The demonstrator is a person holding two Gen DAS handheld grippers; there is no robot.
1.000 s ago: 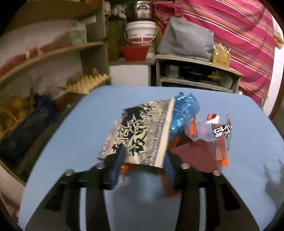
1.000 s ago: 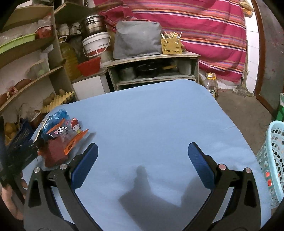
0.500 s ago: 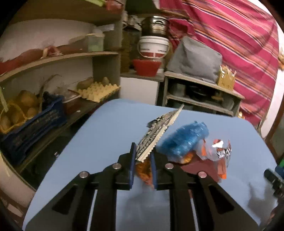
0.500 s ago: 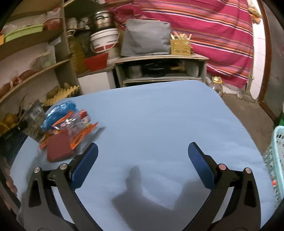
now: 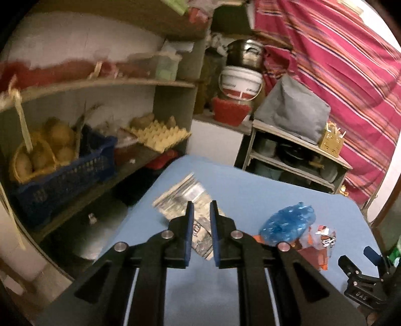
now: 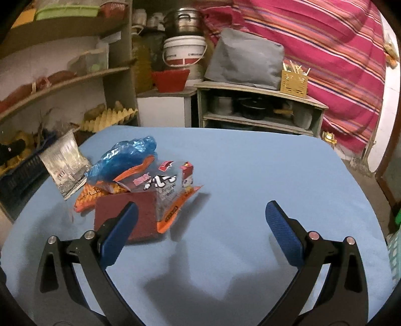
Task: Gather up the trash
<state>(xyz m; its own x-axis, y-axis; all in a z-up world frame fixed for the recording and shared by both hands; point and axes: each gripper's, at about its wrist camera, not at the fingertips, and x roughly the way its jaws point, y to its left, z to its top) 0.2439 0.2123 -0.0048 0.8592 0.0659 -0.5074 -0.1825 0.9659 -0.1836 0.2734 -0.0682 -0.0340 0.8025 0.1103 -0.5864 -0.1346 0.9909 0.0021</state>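
Between the narrowed blue pads of the left gripper [image 5: 200,213] a silvery printed snack wrapper [image 5: 183,200] is hanging, pinched by its lower part; the pads are standing close together with the wrapper's edge showing in the slim gap. In the right wrist view the same wrapper [image 6: 65,165] is floating clear of the blue table [image 6: 250,175], tilted, off the table's left edge and just beside the rest of the trash.

To the right of that gripper, the remaining pile is lying on the table. A crumpled blue plastic bag [image 5: 288,223] is sitting on top, touching a clear packet with red and black print [image 5: 323,238] and an orange wrapper [image 6: 87,198] underneath. A dark red flat pad [image 6: 135,208] is resting against the near side of the pile.

The right gripper [image 6: 200,225] is hovering over the table with its jaws spread wide and nothing between them; its left pad is overlapping the dark red pad in the picture, though I cannot tell whether it is touching. From the left wrist camera, its black frame is peeking in at the lower right corner.

Beyond the table, wooden shelves [image 5: 100,85] are carrying a dark blue crate [image 5: 62,175] and a yellow egg tray [image 5: 160,135]. A white bucket [image 6: 184,50] is standing under a metal pot [image 6: 183,20], with a striped pink cloth [image 6: 325,45] hanging behind.
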